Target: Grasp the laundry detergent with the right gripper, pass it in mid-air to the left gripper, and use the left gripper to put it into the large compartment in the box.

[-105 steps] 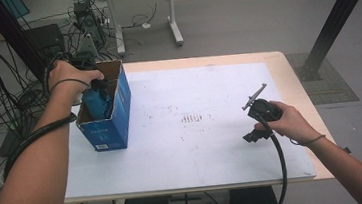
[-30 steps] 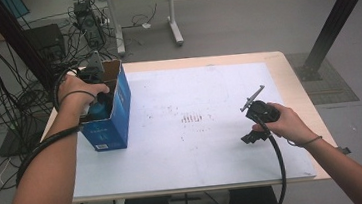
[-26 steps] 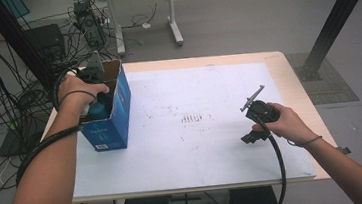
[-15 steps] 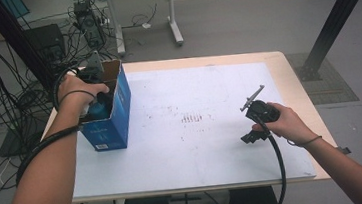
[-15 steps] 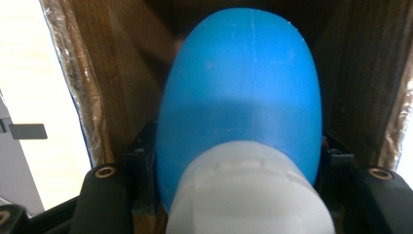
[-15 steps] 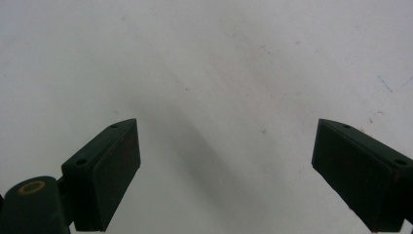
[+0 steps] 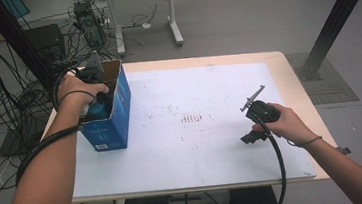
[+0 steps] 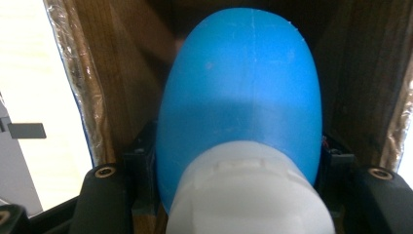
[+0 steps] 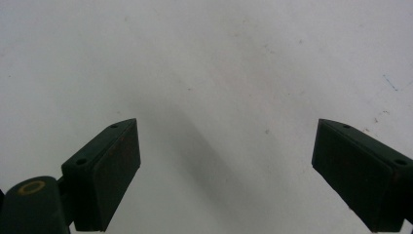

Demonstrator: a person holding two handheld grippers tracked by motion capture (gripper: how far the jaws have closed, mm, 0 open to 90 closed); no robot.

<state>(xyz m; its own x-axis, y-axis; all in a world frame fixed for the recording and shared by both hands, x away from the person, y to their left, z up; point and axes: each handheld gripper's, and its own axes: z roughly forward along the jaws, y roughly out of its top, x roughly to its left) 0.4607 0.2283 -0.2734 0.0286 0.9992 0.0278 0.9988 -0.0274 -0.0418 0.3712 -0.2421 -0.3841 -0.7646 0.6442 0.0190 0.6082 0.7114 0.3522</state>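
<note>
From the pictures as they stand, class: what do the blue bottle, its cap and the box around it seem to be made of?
Blue bottle: probably plastic, smooth and matte, with a faint mould seam down its middle. White cap: likely plastic too, with moulded ridges. Box: cardboard, printed blue outside, with raw brown inner walls and rough cut edges.

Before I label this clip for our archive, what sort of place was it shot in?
Probably a lab or workshop set up for recording. A plain worktable stands on a bare grey floor, cable bundles hang and lie at the left beside equipment, and a black metal post rises at the right.
</note>
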